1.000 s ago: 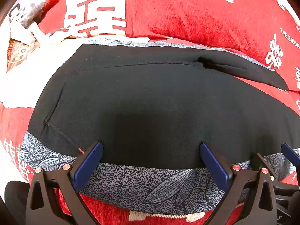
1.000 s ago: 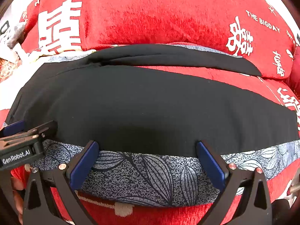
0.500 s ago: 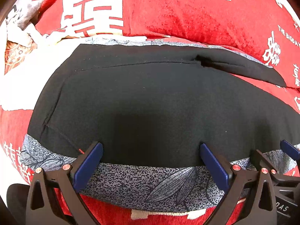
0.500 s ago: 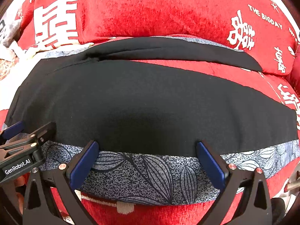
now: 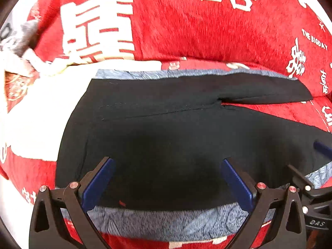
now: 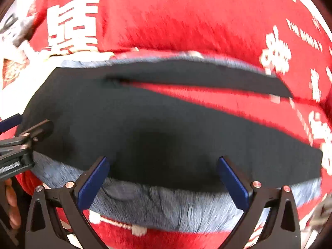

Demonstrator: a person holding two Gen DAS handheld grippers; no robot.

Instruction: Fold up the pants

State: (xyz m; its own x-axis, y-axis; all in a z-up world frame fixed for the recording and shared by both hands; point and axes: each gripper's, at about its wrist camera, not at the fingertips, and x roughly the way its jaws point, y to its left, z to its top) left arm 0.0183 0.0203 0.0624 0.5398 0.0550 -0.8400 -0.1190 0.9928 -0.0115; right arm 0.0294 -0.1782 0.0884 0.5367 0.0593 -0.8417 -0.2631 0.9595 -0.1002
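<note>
Black pants (image 5: 166,128) lie flat across a red bedspread, legs splayed toward the right; they also fill the right wrist view (image 6: 166,124). A grey leaf-patterned cloth (image 5: 170,222) lies under them, showing as a band along the near edge. My left gripper (image 5: 166,164) is open, its blue pads over the near edge of the pants at the waist end. My right gripper (image 6: 164,161) is open over the near leg's edge. The left gripper also shows at the left of the right wrist view (image 6: 20,145). Neither gripper holds fabric.
A red bedspread with white characters (image 5: 186,25) covers the surface and rises into a hump behind the pants. White and grey cloth (image 5: 25,62) lies at the far left. A hand (image 6: 12,203) shows at the left edge of the right wrist view.
Both grippers have moved forward over the pants' near edge; the grey band has dropped lower in both views. The right wrist view is motion-blurred. Both jaws stay open.
</note>
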